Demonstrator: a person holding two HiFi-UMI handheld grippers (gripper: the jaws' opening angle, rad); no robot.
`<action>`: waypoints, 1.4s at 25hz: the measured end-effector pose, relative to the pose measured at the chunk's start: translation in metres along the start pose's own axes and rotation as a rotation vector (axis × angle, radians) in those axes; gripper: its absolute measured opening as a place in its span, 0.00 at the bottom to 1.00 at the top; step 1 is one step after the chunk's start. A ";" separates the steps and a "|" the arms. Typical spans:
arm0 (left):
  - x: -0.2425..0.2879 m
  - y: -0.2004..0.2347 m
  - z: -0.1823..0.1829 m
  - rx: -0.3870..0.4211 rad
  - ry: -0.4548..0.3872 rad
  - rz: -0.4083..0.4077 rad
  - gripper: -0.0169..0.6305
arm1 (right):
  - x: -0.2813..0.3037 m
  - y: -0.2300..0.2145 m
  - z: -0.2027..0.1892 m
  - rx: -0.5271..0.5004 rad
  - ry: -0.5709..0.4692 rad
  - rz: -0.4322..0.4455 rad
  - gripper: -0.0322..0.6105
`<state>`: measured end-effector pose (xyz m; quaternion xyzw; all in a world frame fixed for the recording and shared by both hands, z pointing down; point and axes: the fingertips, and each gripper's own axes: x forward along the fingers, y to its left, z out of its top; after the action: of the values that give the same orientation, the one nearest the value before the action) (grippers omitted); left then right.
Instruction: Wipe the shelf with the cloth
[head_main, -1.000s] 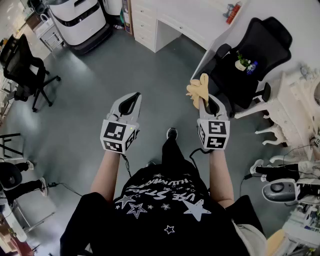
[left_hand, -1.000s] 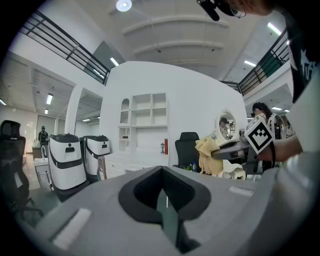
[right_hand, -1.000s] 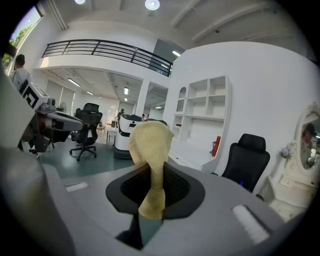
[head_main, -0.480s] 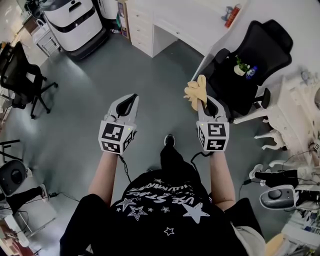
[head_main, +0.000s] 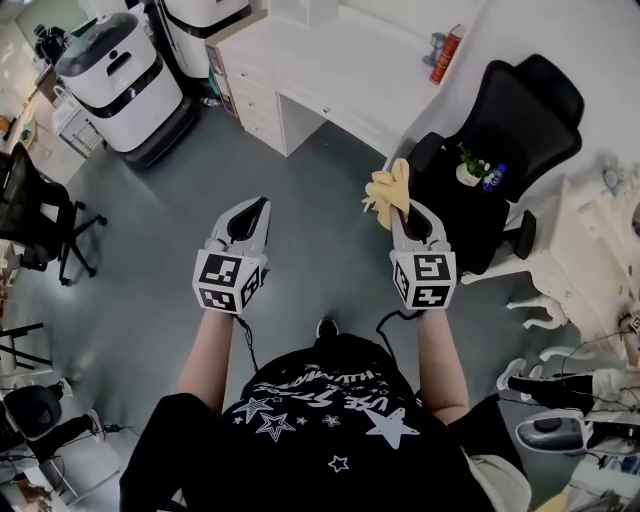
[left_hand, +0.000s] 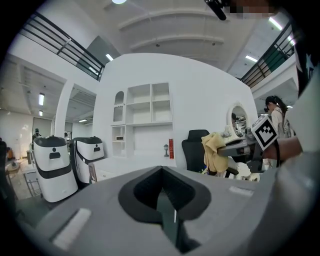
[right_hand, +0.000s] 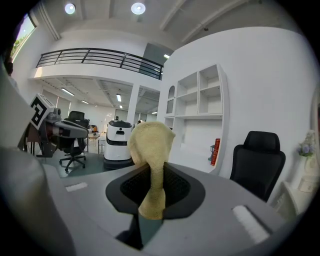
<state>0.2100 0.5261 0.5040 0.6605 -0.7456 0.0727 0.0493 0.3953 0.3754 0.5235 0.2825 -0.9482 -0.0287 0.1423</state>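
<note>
My right gripper (head_main: 401, 204) is shut on a yellow cloth (head_main: 388, 188), which bunches up past the jaw tips; in the right gripper view the cloth (right_hand: 150, 150) stands up between the jaws. My left gripper (head_main: 254, 211) is held level beside it, shut with nothing in it (left_hand: 161, 186). A white wall shelf unit (right_hand: 197, 97) with open compartments stands ahead over a white desk (head_main: 350, 70). The same shelf unit (left_hand: 142, 112) shows in the left gripper view. Both grippers are well short of it.
A black office chair (head_main: 500, 140) with a small plant on its seat stands at the right. A red can (head_main: 445, 55) is on the desk. White-and-black machines (head_main: 120, 80) stand at the left, another black chair (head_main: 30, 205) further left. Grey floor lies between.
The view has moved forward towards the desk and shelf. Both grippers keep their pose, the right one still holding the cloth.
</note>
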 end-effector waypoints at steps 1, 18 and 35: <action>0.018 0.002 0.006 0.001 -0.004 0.005 0.03 | 0.012 -0.014 0.003 -0.001 -0.004 0.005 0.18; 0.235 0.030 0.047 0.052 -0.019 -0.130 0.03 | 0.140 -0.139 -0.009 0.100 0.026 -0.102 0.18; 0.593 0.154 0.155 0.096 -0.100 -0.493 0.03 | 0.404 -0.295 0.113 0.128 0.008 -0.398 0.18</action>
<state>-0.0116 -0.0625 0.4451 0.8267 -0.5592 0.0613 -0.0028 0.1952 -0.0947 0.4786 0.4729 -0.8730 0.0051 0.1192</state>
